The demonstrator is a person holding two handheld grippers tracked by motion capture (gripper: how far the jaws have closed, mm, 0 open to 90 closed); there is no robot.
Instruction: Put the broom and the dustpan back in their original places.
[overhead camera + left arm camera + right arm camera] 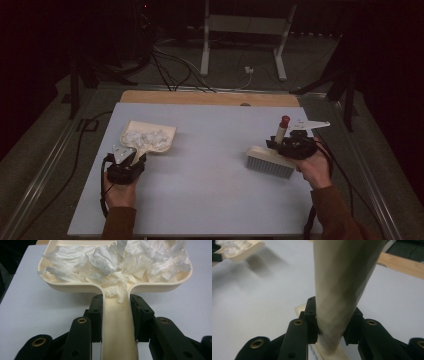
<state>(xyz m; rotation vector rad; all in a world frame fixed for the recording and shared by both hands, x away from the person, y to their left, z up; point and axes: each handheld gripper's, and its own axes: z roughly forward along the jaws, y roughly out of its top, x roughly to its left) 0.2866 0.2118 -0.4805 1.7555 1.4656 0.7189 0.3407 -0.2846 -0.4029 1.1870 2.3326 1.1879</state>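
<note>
While your left gripper [116, 315] pinches the dustpan [117, 335] of crumpled paper [117, 260], your right gripper [332, 327] clamps the brush [342, 285] handle.

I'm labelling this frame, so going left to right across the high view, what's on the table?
Left gripper on the dustpan's handle → dustpan full of crumpled paper → brush → right gripper on the brush handle.

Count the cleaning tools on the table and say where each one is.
2. The dustpan, full of crumpled paper, lies at the table's left, its handle clamped in the left gripper. The brush is at the right, its handle clamped in the right gripper.
</note>
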